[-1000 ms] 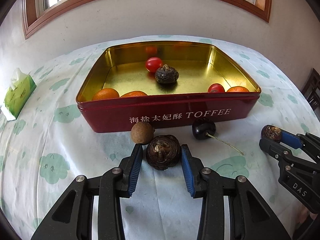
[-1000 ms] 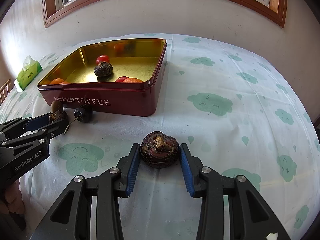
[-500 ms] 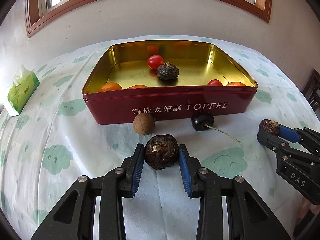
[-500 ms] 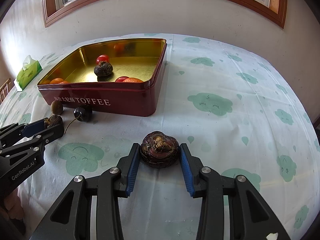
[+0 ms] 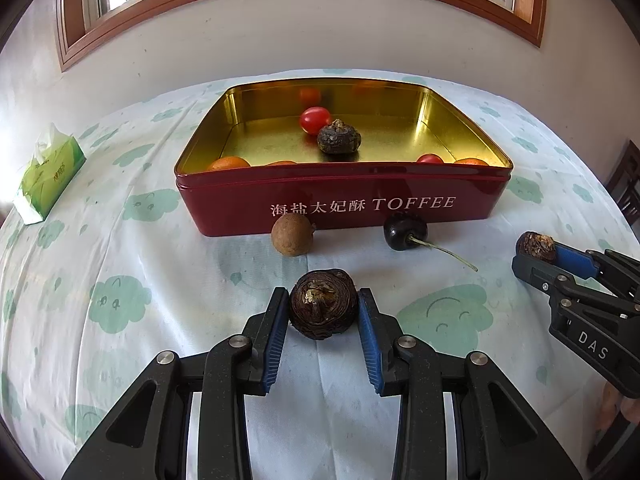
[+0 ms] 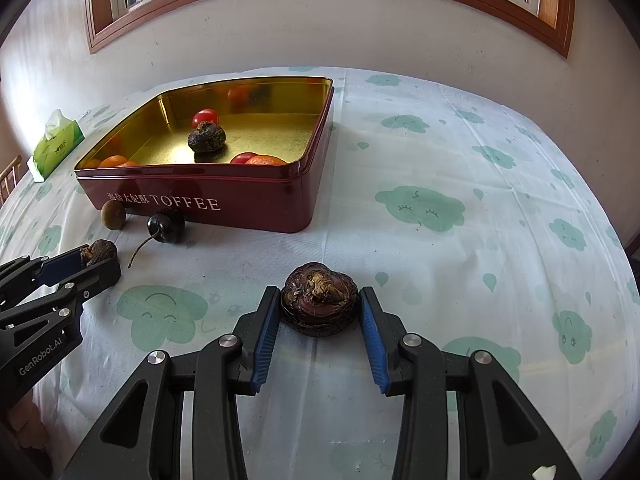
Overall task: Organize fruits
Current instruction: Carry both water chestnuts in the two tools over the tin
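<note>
My left gripper (image 5: 323, 310) is shut on a dark brown water chestnut (image 5: 322, 304) and holds it above the cloth, in front of the red TOFFEE tin (image 5: 360, 204). My right gripper (image 6: 319, 306) is shut on another water chestnut (image 6: 319, 298), right of the tin (image 6: 256, 200). The tin holds a third water chestnut (image 5: 339, 139), cherry tomatoes (image 5: 314, 119) and small oranges (image 5: 228, 163). A brown longan (image 5: 291, 234) and a dark cherry (image 5: 405, 231) lie on the cloth against the tin's front wall.
A green tissue pack (image 5: 48, 178) lies at the far left of the table. The cloud-print cloth (image 6: 460, 208) covers the round table. A wall with a window stands behind. A chair (image 5: 628, 188) shows at the right edge.
My left gripper has closed onto its water chestnut and drawn back from the tin with it, leaving the longan behind. My right gripper holds still.
</note>
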Demonstrator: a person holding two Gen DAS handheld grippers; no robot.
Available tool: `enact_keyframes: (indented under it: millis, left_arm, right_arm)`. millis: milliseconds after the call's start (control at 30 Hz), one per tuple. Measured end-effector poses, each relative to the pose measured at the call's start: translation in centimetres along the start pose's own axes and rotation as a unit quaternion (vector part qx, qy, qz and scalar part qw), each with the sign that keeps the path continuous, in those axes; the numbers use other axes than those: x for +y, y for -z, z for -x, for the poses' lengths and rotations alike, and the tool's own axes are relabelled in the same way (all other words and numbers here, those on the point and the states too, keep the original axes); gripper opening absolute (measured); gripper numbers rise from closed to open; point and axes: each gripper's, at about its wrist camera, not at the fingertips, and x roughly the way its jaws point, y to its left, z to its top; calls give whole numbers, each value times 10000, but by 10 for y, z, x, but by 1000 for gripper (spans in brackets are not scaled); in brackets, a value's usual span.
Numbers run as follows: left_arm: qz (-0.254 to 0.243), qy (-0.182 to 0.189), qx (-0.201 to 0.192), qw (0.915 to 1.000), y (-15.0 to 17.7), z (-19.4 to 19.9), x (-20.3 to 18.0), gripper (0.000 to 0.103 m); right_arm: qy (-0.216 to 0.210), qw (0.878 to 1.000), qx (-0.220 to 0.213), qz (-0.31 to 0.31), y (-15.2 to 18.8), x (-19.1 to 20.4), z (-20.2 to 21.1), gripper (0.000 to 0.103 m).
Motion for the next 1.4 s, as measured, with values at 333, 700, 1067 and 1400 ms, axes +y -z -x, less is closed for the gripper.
enact_keyframes:
  millis: [333,700,1067,1400]
  left_arm:
    - [11,14,0,10000,1,0,1,35]
    - [98,59,45,9999,3,3,6,35]
    - [286,34,-90,9995,4,27,23,35]
    - [270,50,-291,9992,-7,39,26,35]
  right_arm:
    - [-5,10000,-3,-4,0,0,0,37]
    - [-28,9999,-8,-107,3,-2,7,36]
    - [-50,9998,-196,-55,2,2,30,36]
    - [-108,9992,-358,119,-12,10,46,36]
